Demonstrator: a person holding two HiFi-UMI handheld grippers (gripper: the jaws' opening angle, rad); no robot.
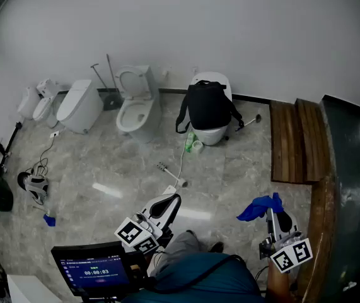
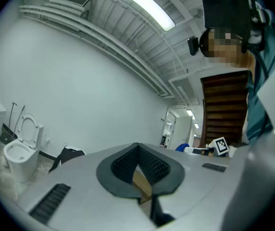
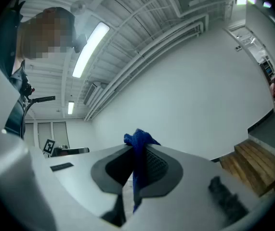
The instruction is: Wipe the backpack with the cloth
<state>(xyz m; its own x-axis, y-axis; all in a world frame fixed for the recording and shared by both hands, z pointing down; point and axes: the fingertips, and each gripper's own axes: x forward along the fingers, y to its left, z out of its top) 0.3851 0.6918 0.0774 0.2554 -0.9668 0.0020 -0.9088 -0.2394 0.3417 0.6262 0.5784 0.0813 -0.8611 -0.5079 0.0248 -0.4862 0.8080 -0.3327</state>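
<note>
The right gripper (image 3: 135, 158) pinches a crumpled blue cloth (image 3: 138, 141) between its ribbed black jaws. The left gripper (image 2: 138, 153) has its jaws pressed together with nothing between them. The soft black backpack (image 1: 209, 105) slumps on a glossy white toilet (image 1: 212, 134) beside the far wall.

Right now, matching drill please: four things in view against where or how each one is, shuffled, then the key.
Things:
1. black backpack
2. blue cloth
3. left gripper
4. wooden steps

Place or state:
A. jaws together, nothing between them
B. at the right side of the head view
C. resting on a white toilet
D. pinched in the right gripper

Pairs: 1-C, 2-D, 3-A, 4-B
</note>
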